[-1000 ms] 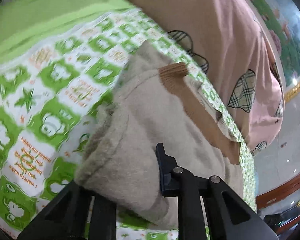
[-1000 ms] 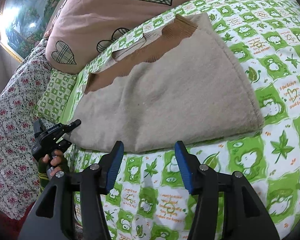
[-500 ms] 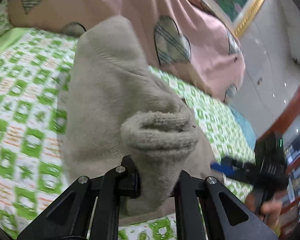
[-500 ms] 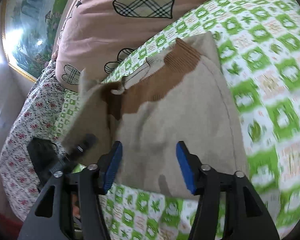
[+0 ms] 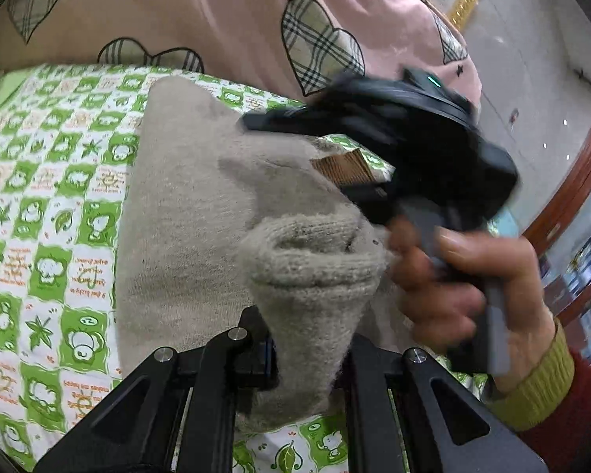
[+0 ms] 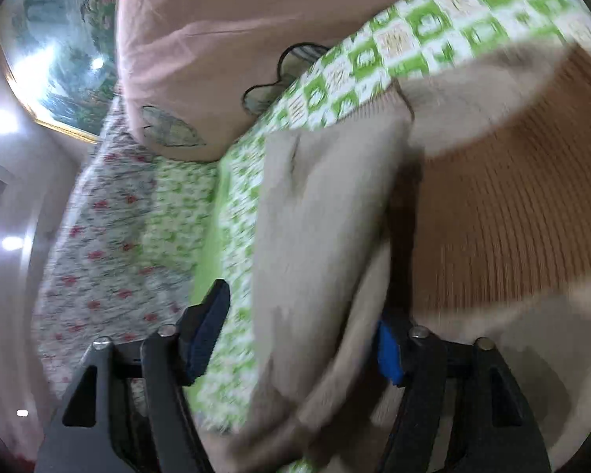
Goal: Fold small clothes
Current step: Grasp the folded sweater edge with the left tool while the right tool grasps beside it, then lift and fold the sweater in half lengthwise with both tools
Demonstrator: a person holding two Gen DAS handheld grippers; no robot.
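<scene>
Left gripper (image 5: 309,349) pinches the soft, limp beige knit sweater (image 5: 185,213) edge; right gripper (image 6: 295,335), jaws apart, straddles another fold; thick edges grip best.

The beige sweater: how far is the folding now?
Done: nothing finished yet. In hand: the left hand-held gripper pinches a bunched part of the beige sweater; the right hand-held gripper is open around its edge. Left: lay it flat, folded.

- The left gripper (image 5: 309,347) is pinching a bunched fold of the beige sweater (image 5: 185,213) between its fingers.
- The right gripper (image 6: 295,339) is spreading wide, fabric lying between its fingers.
</scene>
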